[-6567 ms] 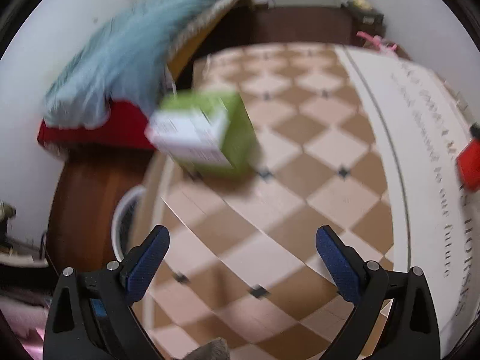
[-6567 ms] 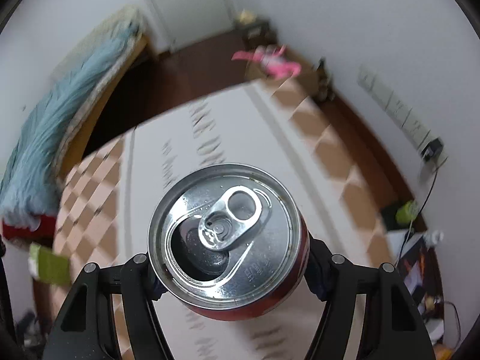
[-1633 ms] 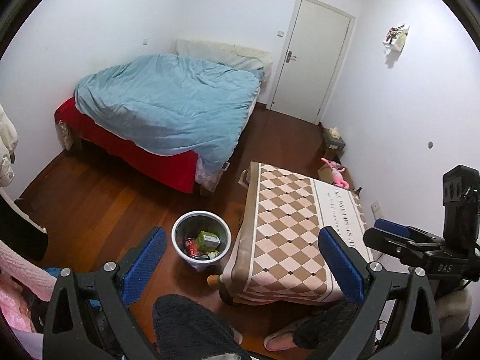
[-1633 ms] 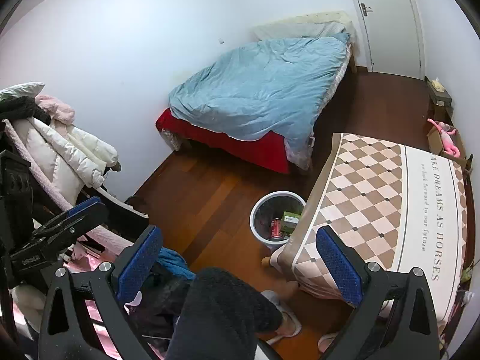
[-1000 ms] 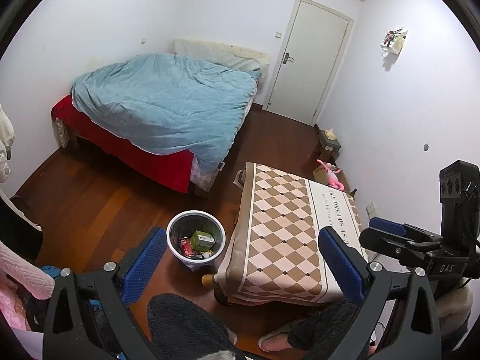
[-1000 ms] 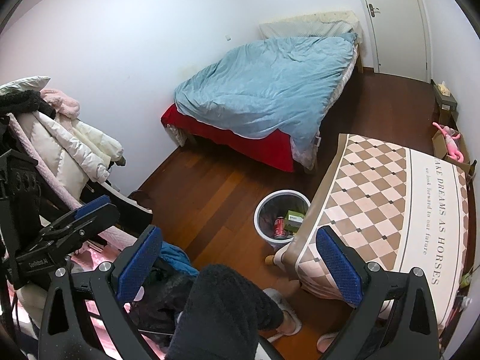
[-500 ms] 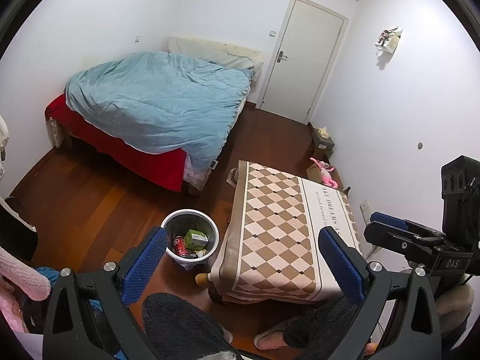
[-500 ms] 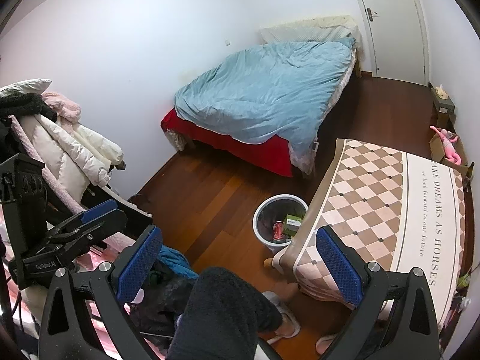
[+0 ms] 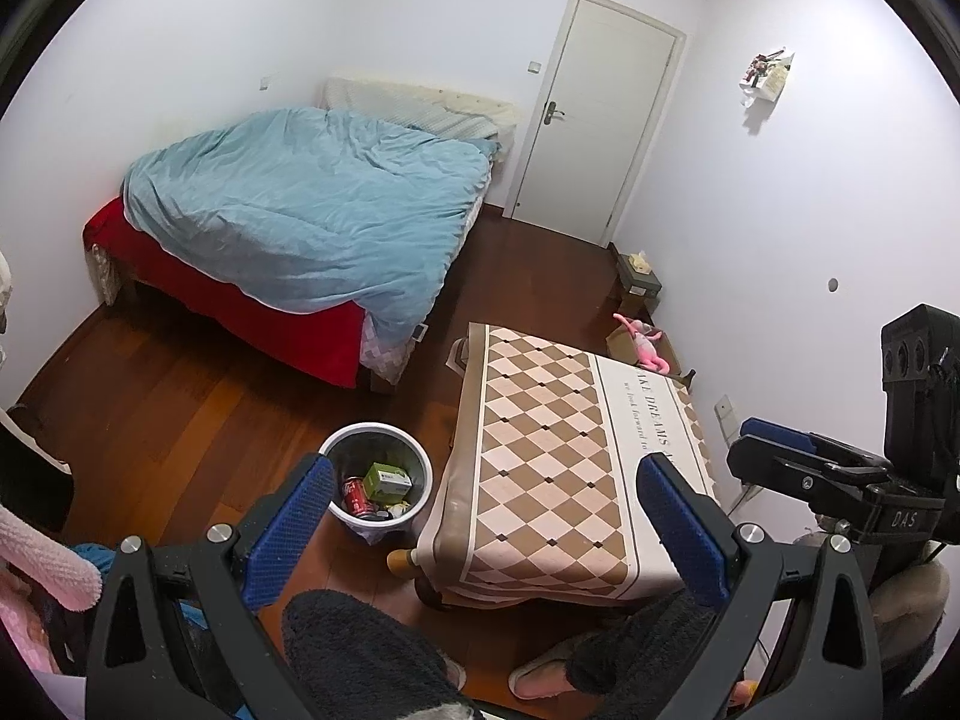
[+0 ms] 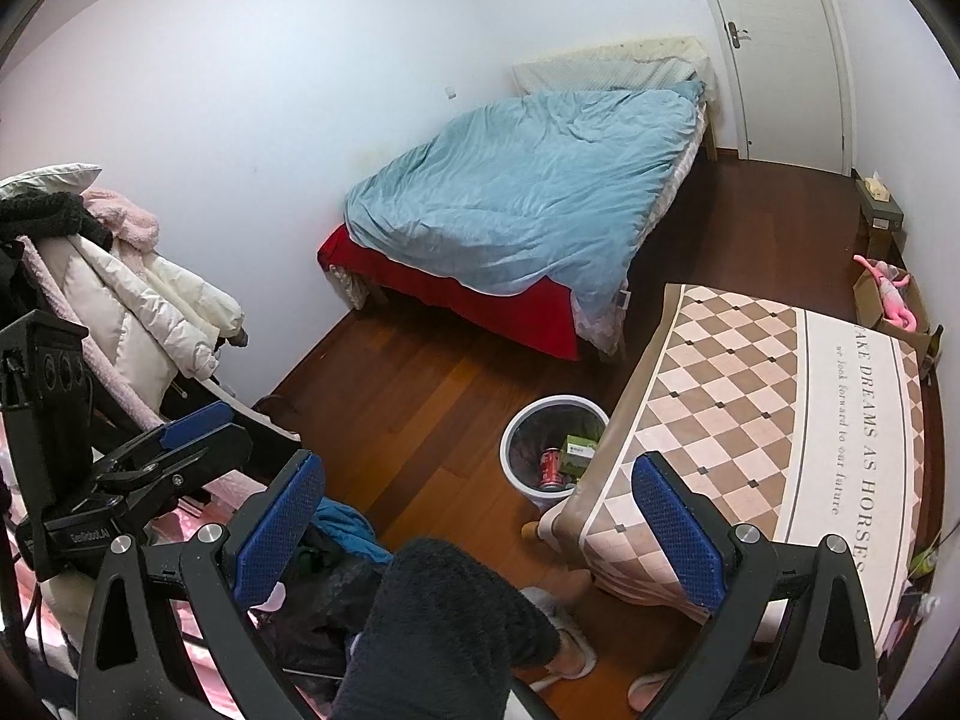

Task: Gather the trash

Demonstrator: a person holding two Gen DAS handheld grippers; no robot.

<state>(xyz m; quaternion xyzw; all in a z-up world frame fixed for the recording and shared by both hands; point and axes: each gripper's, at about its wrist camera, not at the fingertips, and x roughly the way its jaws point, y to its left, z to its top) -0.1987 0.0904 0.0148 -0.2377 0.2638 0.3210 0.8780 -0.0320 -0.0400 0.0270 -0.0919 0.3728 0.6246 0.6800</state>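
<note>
- Left gripper point(image 9: 483, 531) and right gripper point(image 10: 474, 528): jaws stood wide apart, empty.
- Red can point(image 9: 355, 490) and green box point(image 9: 387, 478) lay inside the bin point(image 9: 420, 457), at 9 o'clock of the table point(image 9: 540, 450).
- Table showed bare; collection judged finished. Next: scan for leftovers.

Both views are sharp and evenly lit by soft, cool indoor light; the white walls point(image 9: 780, 192) read bright without glare. Fisheye bending curves the door point(image 9: 600, 114) and darkens the corners; faint shadow lies under the bed point(image 10: 528, 204).
</note>
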